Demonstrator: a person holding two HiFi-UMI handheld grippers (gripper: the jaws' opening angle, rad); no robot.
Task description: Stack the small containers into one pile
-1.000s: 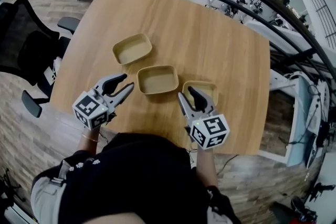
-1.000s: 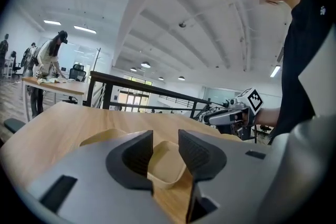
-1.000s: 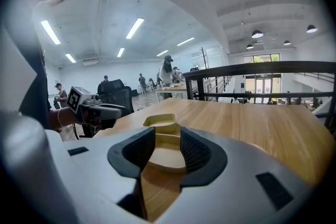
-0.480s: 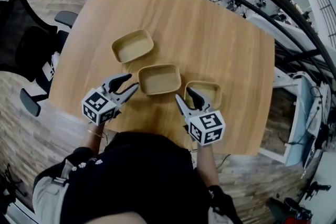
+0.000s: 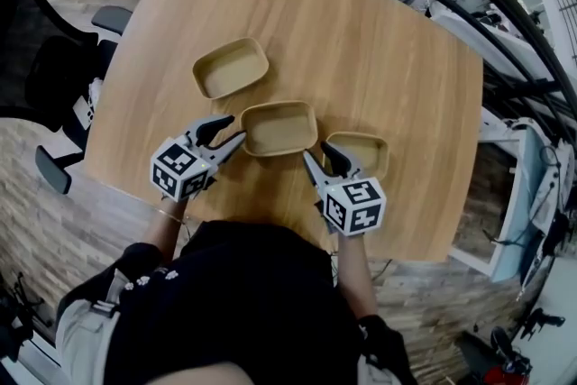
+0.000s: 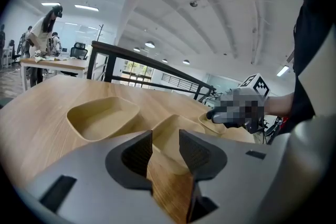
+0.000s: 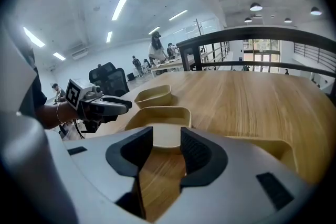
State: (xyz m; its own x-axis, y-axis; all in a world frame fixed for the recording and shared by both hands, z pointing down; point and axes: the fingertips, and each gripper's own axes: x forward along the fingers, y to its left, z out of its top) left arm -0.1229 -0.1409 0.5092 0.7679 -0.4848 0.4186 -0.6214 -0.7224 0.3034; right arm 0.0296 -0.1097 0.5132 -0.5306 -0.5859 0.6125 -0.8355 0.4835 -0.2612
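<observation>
Three shallow tan rounded-rectangle trays, thin-walled, look like moulded fibre, all sitting open side up and unstacked on the light wooden table (image 5: 361,41): far-left container (image 5: 231,68) set apart, middle container (image 5: 279,128) and right container (image 5: 357,154) just beside each other near the person's edge. My read: very light, fairly stiff at the rim but the wall will flex if squeezed hard, and they'll skate on the smooth wood if nudged. Best hold is a pinch on a short-side wall, one jaw inside and one outside, then lift and drop into the next tray so it nests. Left gripper (image 5: 236,128) sits low, pointing away from the person and tipped down, tips just beside the middle container's near-left corner. Right gripper (image 5: 315,151) has the same attitude, tips in the gap between the middle and right containers; can't tell if it touches the right one's rim. Both sets of jaws have just been opening and stand wide, with only bare table between them and nothing gripped.
</observation>
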